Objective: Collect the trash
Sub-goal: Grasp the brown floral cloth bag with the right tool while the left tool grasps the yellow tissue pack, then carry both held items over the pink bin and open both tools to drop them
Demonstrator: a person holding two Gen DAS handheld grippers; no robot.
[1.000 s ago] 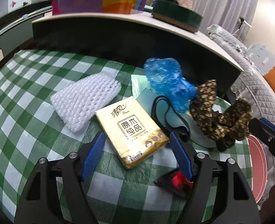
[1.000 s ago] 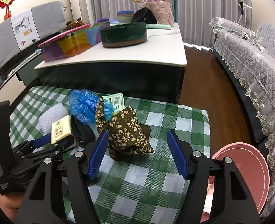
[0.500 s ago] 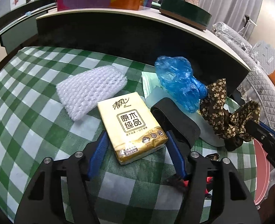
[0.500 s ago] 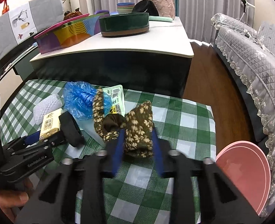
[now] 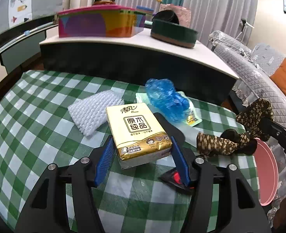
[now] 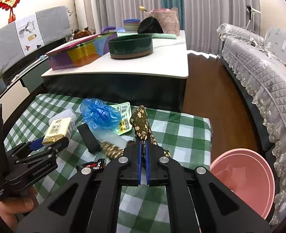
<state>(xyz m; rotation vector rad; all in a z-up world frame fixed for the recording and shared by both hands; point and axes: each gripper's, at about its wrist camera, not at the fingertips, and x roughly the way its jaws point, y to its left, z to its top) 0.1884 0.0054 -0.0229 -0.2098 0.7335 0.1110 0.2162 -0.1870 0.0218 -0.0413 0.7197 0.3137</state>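
My left gripper [image 5: 141, 145] is shut on a yellow tissue pack [image 5: 137, 128], which sits between its blue pads over the green checked cloth [image 5: 36, 136]; it also shows in the right wrist view [image 6: 58, 130]. My right gripper [image 6: 143, 145] is shut on a brown floral cloth [image 6: 141, 122] and holds it lifted; the cloth shows at the right of the left wrist view [image 5: 220, 143]. A crumpled blue plastic bag [image 5: 166, 99], a white bubble-wrap piece [image 5: 94, 110], a pale green label packet [image 6: 123, 116] and a small black-and-red wrapper [image 5: 174, 176] lie on the cloth.
A pink basin [image 6: 243, 180] stands on the floor off the table's right edge. A black flat object [image 6: 88, 137] lies beside the blue bag. A higher white-topped table [image 6: 143, 66] with a coloured box and a dark green bowl stands behind. A grey sofa [image 6: 259, 73] is to the right.
My left gripper moved forward and closed on the tissue pack. My right gripper closed on the floral cloth and lifted it off the table.
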